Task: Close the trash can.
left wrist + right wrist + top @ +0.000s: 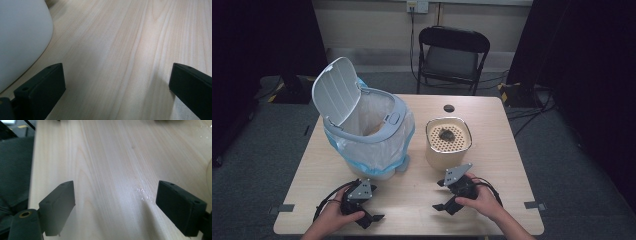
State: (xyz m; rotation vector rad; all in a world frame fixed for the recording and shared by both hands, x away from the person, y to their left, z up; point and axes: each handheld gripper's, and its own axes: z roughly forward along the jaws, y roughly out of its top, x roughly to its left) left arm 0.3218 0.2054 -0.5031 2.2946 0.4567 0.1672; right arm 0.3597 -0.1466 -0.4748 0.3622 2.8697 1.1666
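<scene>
From above, the left gripper [371,216] sits beside the lined bin [367,132], lid up; the right gripper [443,196] rests before the perforated canister [448,142], possibly holding scraps. Left gripper view: jaws spread, empty, bin wall [20,37] close. Right gripper view: jaws apart over the table [112,165]. A careless lift could spill.

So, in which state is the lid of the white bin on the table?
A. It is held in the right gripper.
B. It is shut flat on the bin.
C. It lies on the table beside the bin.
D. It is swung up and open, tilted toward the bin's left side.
D: in the high view the lid stands raised on its hinge above the white bin, so the bag-lined inside shows.
</scene>
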